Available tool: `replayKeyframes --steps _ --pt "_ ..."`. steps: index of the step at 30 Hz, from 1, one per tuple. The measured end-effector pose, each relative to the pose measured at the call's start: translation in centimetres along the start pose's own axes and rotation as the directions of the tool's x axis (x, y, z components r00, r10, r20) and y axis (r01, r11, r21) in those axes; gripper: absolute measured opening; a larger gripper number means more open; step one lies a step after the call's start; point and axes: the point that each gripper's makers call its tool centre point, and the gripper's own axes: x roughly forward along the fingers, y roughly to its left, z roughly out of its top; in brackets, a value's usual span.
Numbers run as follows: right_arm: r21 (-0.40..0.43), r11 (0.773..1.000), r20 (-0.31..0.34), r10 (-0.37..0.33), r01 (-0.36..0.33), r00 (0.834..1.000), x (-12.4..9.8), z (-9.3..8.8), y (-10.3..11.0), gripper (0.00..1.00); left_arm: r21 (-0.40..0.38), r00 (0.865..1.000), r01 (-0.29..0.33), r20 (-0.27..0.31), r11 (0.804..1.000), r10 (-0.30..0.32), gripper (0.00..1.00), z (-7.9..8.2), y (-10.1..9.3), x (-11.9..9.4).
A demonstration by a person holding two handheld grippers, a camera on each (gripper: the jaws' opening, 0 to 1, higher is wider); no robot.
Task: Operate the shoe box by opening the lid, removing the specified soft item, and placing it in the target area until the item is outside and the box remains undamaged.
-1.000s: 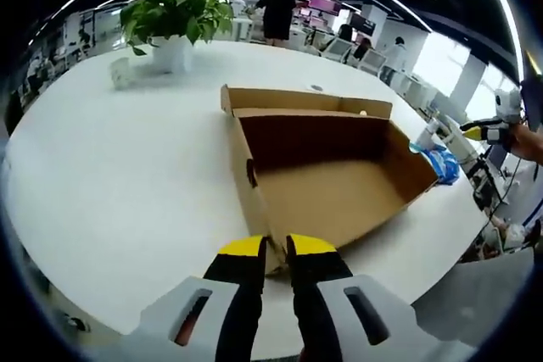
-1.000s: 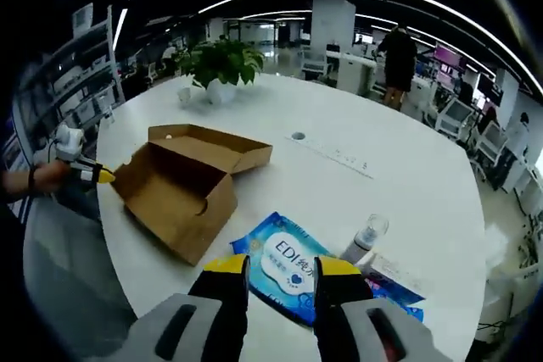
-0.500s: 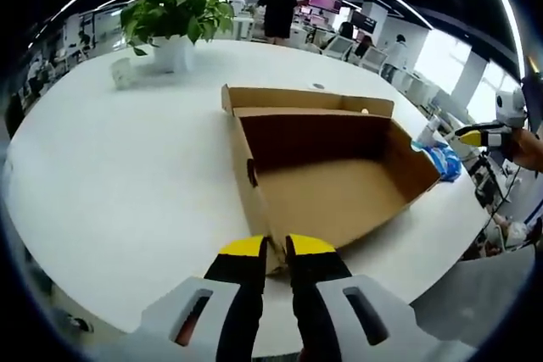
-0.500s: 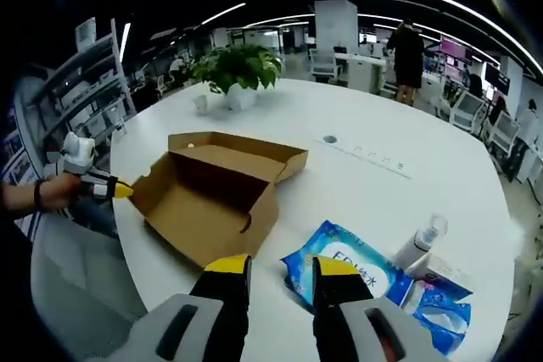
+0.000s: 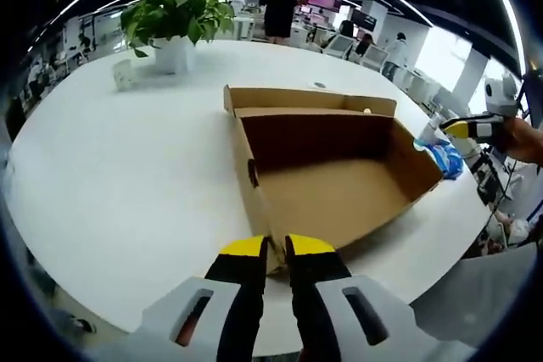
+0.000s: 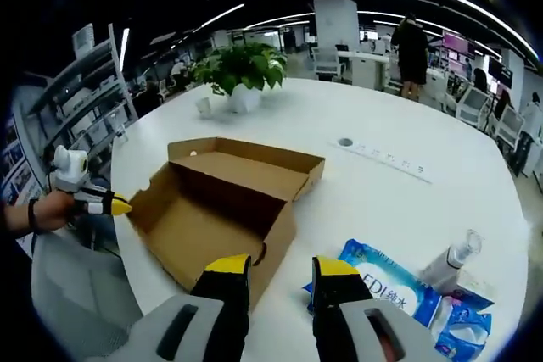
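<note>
The brown cardboard shoe box (image 5: 339, 184) lies open on the white table, lid (image 5: 305, 99) folded back, its inside bare. My left gripper (image 5: 274, 252) is shut on the box's near corner; it also shows in the right gripper view as the left gripper (image 6: 106, 203) at that corner. A blue wipes pack (image 6: 394, 281) lies flat on the table outside the box, just right of my right gripper (image 6: 282, 270), which stands open with nothing between its jaws. From the left gripper view, the right gripper (image 5: 468, 129) hovers above the wipes pack (image 5: 443, 158).
A white spray bottle (image 6: 456, 256) and a second blue pack (image 6: 465, 315) lie right of the wipes. A potted plant (image 5: 174, 19) and a small cup (image 5: 121, 74) stand at the table's far side. A socket strip (image 6: 386, 161) is set in the table. People stand behind.
The right gripper has swung from over the wipes pack toward the box, so the pack now lies right of its jaws. The left gripper and the box have stayed put.
</note>
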Motion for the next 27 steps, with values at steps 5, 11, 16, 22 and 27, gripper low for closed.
replayKeyframes --steps 5,11,16,22,27 --pt "0.013 1.000 0.008 0.009 -0.009 1.000 1.8 1.4 0.2 0.25 -0.007 1.000 0.002 0.001 1.000 -0.002 0.07 0.0 0.2 0.0" --pt "0.012 1.000 0.006 0.017 -0.017 1.000 3.4 2.7 0.0 0.25 -0.012 1.000 0.004 0.001 1.000 -0.004 0.07 0.1 0.4 0.3" --pt "0.012 1.000 0.000 0.019 -0.019 1.000 4.9 3.5 -0.8 0.25 -0.018 1.000 0.006 0.002 1.000 -0.006 0.07 0.1 0.3 0.3" --pt "0.028 0.999 -0.008 0.024 -0.024 1.000 6.5 4.3 -1.7 0.25 -0.019 1.000 0.006 0.003 1.000 -0.006 0.07 0.1 0.2 0.3" --pt "0.048 0.999 -0.009 0.023 -0.023 1.000 7.4 5.2 -1.8 0.25 -0.022 1.000 0.007 0.003 1.000 -0.007 0.07 0.0 0.0 0.1"
